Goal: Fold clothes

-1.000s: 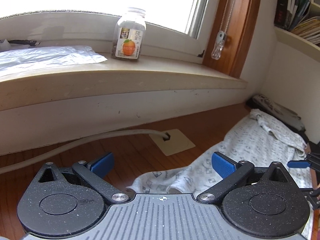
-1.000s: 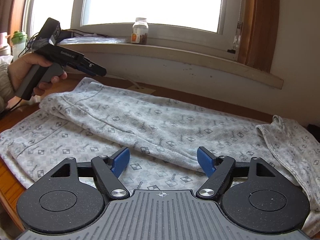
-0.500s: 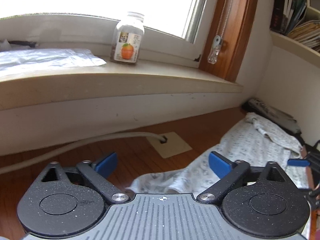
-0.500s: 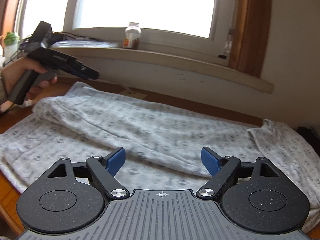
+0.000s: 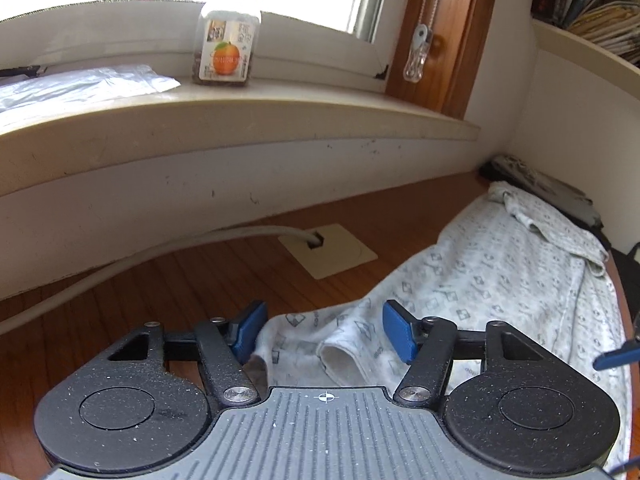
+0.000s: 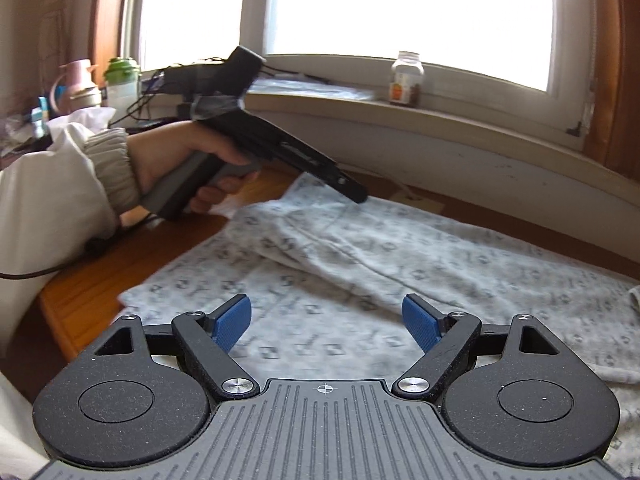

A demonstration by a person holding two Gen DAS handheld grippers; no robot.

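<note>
Closing, the left gripper (image 5: 325, 336) straddles the garment (image 5: 500, 280) unclamped; only the right gripper (image 6: 327, 322), jaws apart, shows the hand (image 6: 188, 160).

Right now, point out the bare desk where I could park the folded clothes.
Free: the brown wooden desk between the white wall under the sill, the cream cable plate and the grey patterned cotton garment; a cable crosses it. Also the near-left corner. Crowded: the garment fills the rest, with dark items in the far corner.

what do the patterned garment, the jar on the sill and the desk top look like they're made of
Garment: soft matte knit, probably cotton, since it drapes and creases.
Jar: clear and glossy, glass or hard plastic, with a paper label showing an orange.
Desk top: reddish-brown wood or veneer, with visible grain and a slight sheen.
</note>
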